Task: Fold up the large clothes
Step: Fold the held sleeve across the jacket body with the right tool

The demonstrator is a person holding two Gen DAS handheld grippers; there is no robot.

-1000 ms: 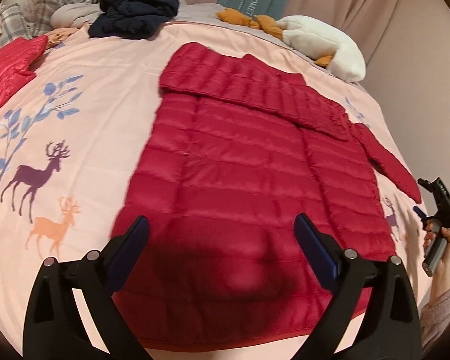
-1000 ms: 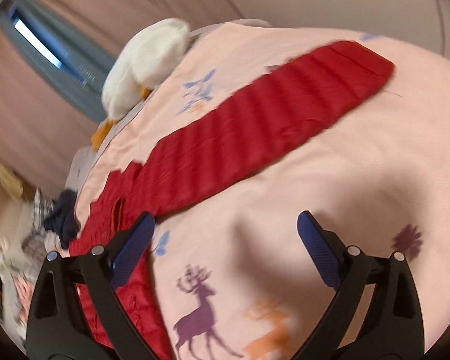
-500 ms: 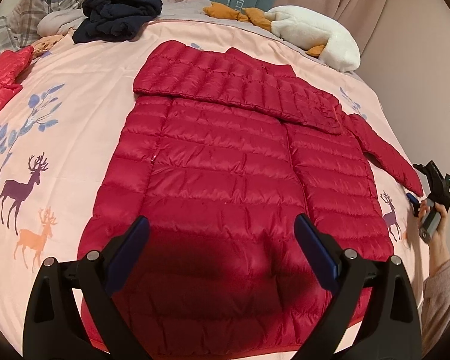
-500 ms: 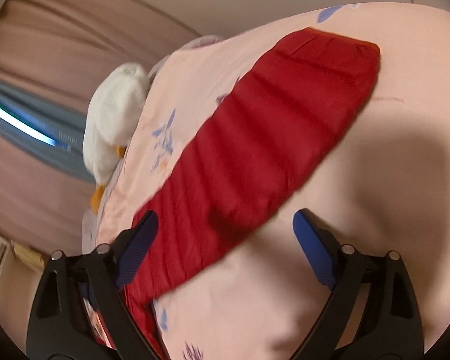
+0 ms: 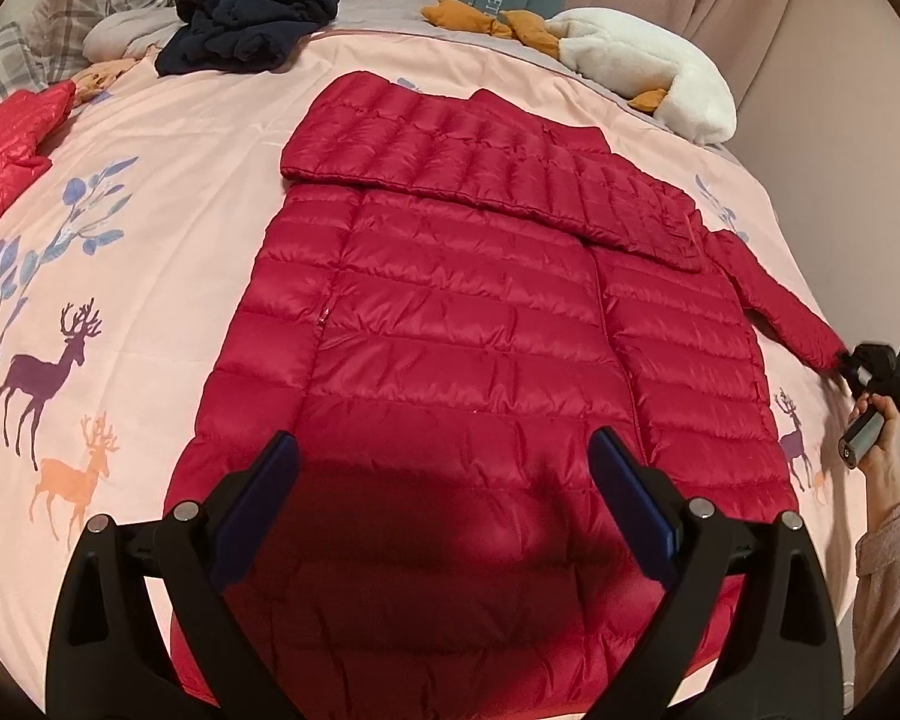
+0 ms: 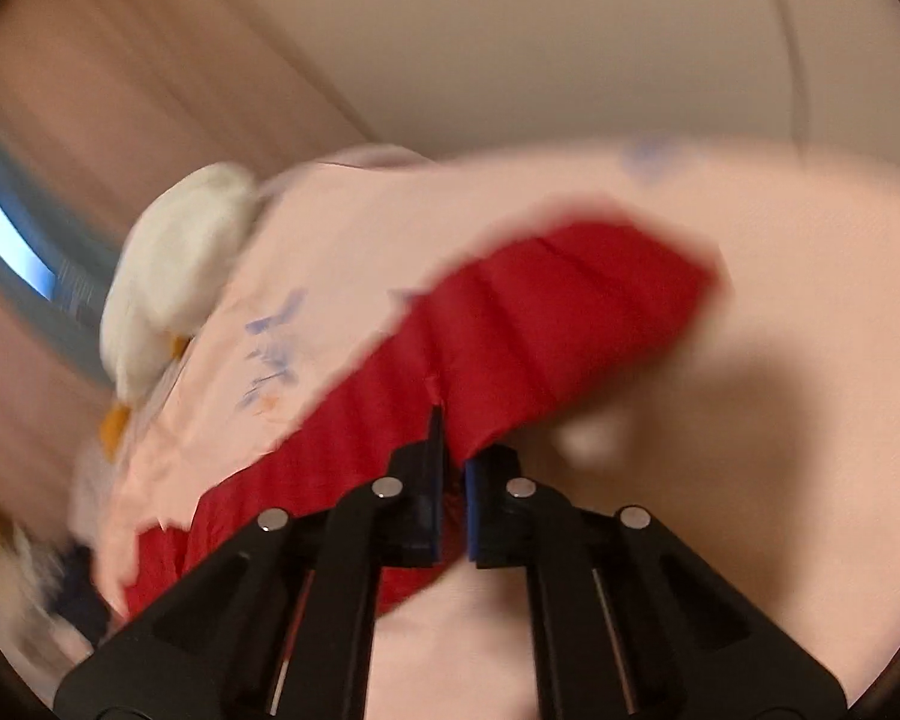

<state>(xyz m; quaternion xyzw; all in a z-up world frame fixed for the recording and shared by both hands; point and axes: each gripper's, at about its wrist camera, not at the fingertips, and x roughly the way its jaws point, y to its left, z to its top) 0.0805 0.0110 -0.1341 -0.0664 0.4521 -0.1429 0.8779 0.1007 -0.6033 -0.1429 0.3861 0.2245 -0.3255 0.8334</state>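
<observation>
**Sleeve pinched, body lying flat**

Jacket [image 5: 486, 372], red and quilted, lying spread on pink bedspread [image 5: 168, 192] printed with deer and leaves, hem toward the left wrist camera, collar toward the far side. One sleeve folded across the chest near the collar; other sleeve [image 5: 780, 306] trailing out to the right edge of the bed.

Left gripper [image 5: 444, 498] hovering above the hem, blue-padded fingers [image 5: 264, 492] standing wide apart, gripping nothing, casting a shadow over the lower quilting.

Right gripper [image 6: 452, 468] pressing together on that outstretched sleeve [image 6: 546, 312], red fabric caught between the pads and puckering at the fingertips; seen from the left view as a dark tool [image 5: 876, 366] meeting the cuff, right hand [image 5: 879, 420] wrapping its handle. Right wrist view blurring heavily.

Elsewhere on the bed: navy garment [image 5: 246, 30] bunching near the far edge, white plush [image 5: 648, 72] resting at the far right corner, second red jacket [image 5: 6, 150] lying at the left margin, plaid pillow [image 5: 90, 6] leaning behind it.
</observation>
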